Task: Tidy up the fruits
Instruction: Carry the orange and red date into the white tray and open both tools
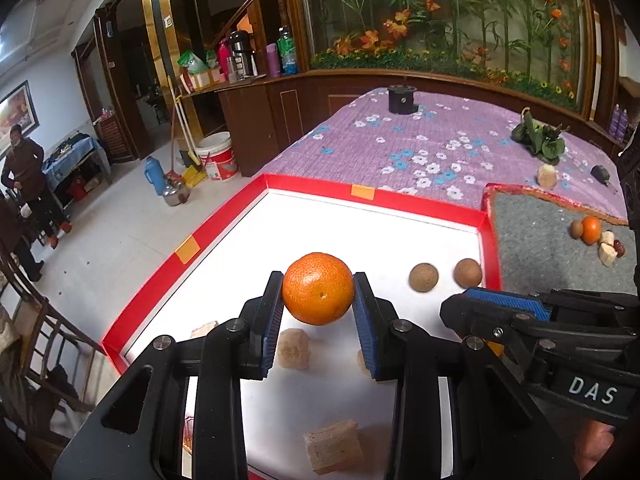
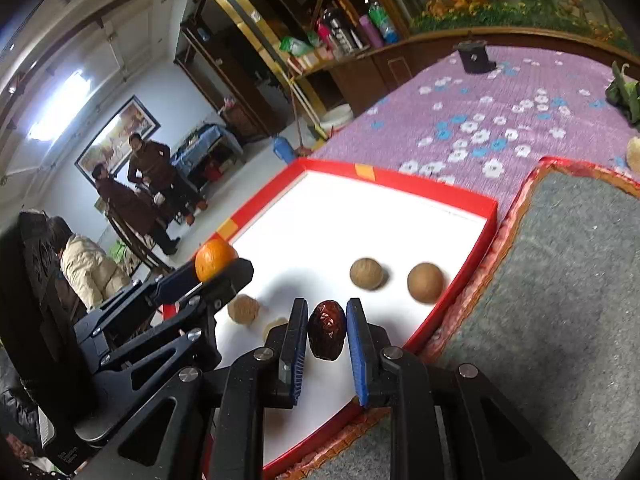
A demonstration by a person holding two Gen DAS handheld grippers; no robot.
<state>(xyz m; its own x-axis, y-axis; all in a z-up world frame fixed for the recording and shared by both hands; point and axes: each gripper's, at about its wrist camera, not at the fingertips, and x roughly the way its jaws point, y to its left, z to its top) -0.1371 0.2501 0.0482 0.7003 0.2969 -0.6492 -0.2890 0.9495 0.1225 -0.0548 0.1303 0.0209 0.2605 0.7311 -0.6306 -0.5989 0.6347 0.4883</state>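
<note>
Left gripper pinches an orange, held just above the white floor of the red-edged tray; pale chunks lie under it, near side; 2 brown round fruits sit further right in the tray; right gripper is pressed onto a dark date w/ pads on both sides, over the tray's near-right part; step looks like carry-in, both fruits arriving; next prob. lower each onto bare floor beside its own kind, then spread the pads; grey mat at right holds more fruit.

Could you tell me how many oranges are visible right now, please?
2: one orange clamped in the left tongs over the red tray; a second orange on the grey mat. Others may be hidden.
</note>
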